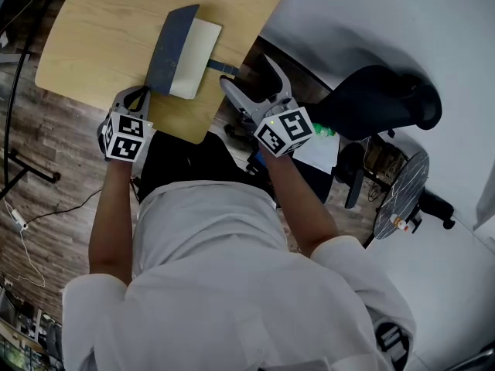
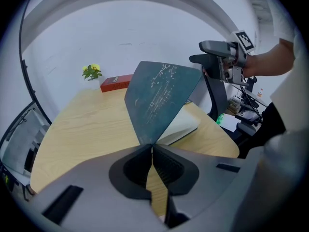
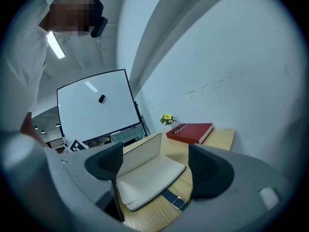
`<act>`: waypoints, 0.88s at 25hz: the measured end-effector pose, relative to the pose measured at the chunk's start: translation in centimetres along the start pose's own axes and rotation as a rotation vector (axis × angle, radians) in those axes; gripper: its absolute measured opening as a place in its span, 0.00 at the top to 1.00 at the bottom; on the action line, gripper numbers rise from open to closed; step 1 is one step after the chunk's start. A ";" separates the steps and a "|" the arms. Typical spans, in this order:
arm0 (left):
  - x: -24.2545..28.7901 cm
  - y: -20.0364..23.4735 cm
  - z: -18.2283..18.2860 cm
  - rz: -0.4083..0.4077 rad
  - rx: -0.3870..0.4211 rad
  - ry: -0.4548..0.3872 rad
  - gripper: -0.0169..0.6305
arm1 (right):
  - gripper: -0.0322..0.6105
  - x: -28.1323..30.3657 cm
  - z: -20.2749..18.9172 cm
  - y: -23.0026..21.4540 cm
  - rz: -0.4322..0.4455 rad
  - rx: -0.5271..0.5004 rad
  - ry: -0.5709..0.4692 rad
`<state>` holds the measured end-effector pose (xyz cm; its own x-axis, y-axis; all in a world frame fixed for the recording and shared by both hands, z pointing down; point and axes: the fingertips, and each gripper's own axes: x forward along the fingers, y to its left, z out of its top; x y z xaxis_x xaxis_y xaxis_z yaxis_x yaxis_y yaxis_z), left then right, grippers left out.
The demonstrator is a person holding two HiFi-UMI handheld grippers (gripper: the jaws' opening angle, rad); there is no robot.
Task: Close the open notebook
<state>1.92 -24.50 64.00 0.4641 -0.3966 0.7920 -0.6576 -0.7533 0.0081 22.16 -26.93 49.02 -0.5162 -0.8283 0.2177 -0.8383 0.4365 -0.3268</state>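
The desk point(image 1: 93, 37) in front of you is a pale wood-grain slab with rounded corners and a smooth, matte top. Off its right edge stands a black padded chair point(image 1: 379, 99), and your right gripper view takes in a glossy white whiteboard point(image 3: 94, 108) on a dark frame.

The notebook point(image 1: 182, 52) lies on the desk close to the edge nearest you, toward the right side. It is a flat rectangle. Its long axis runs from your edge toward the far side, leaning a little to the right in the head view. The cover is dull slate-blue with faint pale scuffs. It is swung up off the cream page block and stands tilted on the left, so the book sits half open with its spine along the long axis. The page block is thick, soft-edged and blank.

A hard-backed red book point(image 3: 189, 132) lies flat near the desk's far edge, well apart from the notebook.

Your left claw point(image 2: 152, 149) is pressed together, its ribbed dark pads pinching the near corner of the raised cover. Your right claw point(image 3: 157, 151) is spread wide and grips nothing. It hangs off the desk's right edge and looks at the page block from the side.

A dark blue strap point(image 3: 175, 200) with a small square metal buckle pokes out from under the pages toward the right claw.

A tiny plant point(image 2: 91, 71) with yellow flowers stands beside the red book.
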 end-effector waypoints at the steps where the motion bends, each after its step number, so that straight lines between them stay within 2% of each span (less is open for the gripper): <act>1: 0.0 0.0 0.0 0.001 0.017 0.007 0.95 | 0.28 0.0 0.0 0.0 0.000 0.002 0.000; 13: 1.3 -1.3 -0.6 0.009 0.275 0.154 0.93 | 0.28 0.1 -0.4 -0.2 -0.004 0.018 0.000; 16: 1.4 -1.5 -0.8 0.001 0.286 0.171 0.93 | 0.28 0.1 -0.5 -0.1 -0.004 0.026 -0.001; 22: 1.1 -1.9 -0.8 -0.043 0.239 0.156 0.93 | 0.28 0.0 -0.8 -0.2 -0.001 0.027 -0.003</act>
<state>3.22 -23.05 65.35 0.3793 -0.2897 0.8788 -0.4720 -0.8774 -0.0855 22.22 -26.73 49.82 -0.5148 -0.8298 0.2154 -0.8338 0.4262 -0.3509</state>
